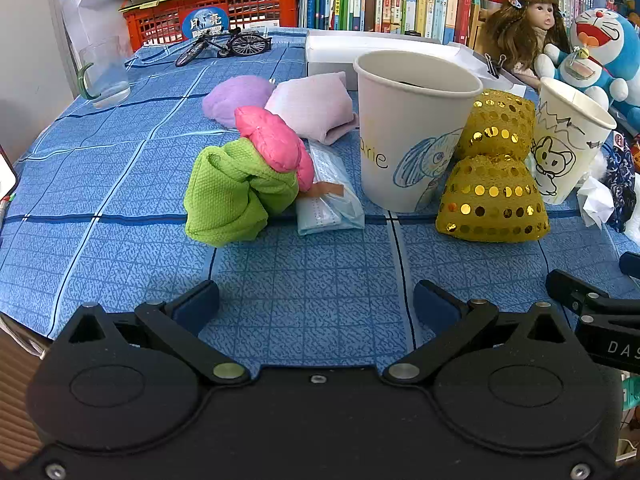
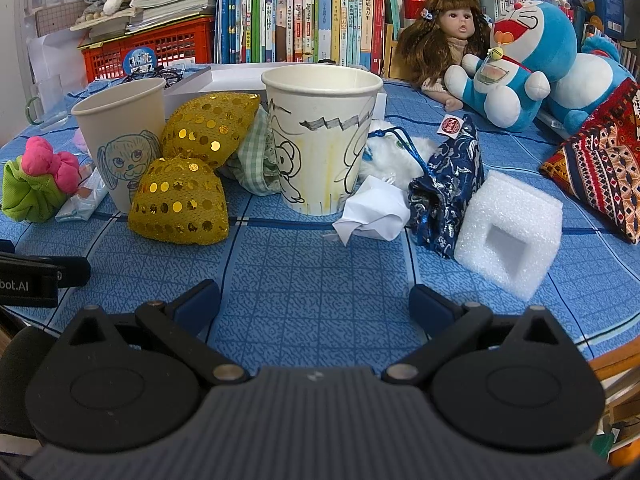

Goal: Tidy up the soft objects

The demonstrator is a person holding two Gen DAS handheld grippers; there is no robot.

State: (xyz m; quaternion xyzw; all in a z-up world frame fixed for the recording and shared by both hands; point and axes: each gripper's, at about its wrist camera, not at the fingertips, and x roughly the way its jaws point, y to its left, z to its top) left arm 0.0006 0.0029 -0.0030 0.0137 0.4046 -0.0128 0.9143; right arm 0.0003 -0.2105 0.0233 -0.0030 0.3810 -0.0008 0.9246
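Surface: a blue checked tablecloth (image 1: 304,280) is being seen under both claws, spread over the table.
Room: a row of books (image 2: 304,20) and a red crate (image 1: 216,12) are being seen at the far edge, beyond the clutter; a doll (image 2: 448,36) and a blue cat plush (image 2: 524,64) are being propped ahead and right of the right gripper.
Writing: the letters "rie" are being shown on the paper cup with the dog drawing (image 1: 412,132); "DAS" is being read on the right gripper's body in the left view, "bot.AI" on the left gripper's body in the right view; the book spines are too small to be read.
Left gripper (image 1: 316,300): it is being held low over bare cloth, pointing forward, jaws spread wide and holding nothing.
Right gripper (image 2: 314,300): it is being held level beside the left one, jaws likewise wide apart and empty.
Soft objects, left claw: a green cloth bundle (image 1: 232,196) with a pink stuffed piece (image 1: 272,144) resting on it is being seen ahead and slightly left; two gold sequined pouches (image 1: 492,196) are lying ahead to the right, against the cup.
Soft objects, right claw: a second drawn-on cup (image 2: 320,136) is standing straight ahead, crumpled white paper (image 2: 372,212) at its foot; a dark blue drawstring bag (image 2: 448,192) and a white foam block (image 2: 512,232) are lying ahead to the right, touching.
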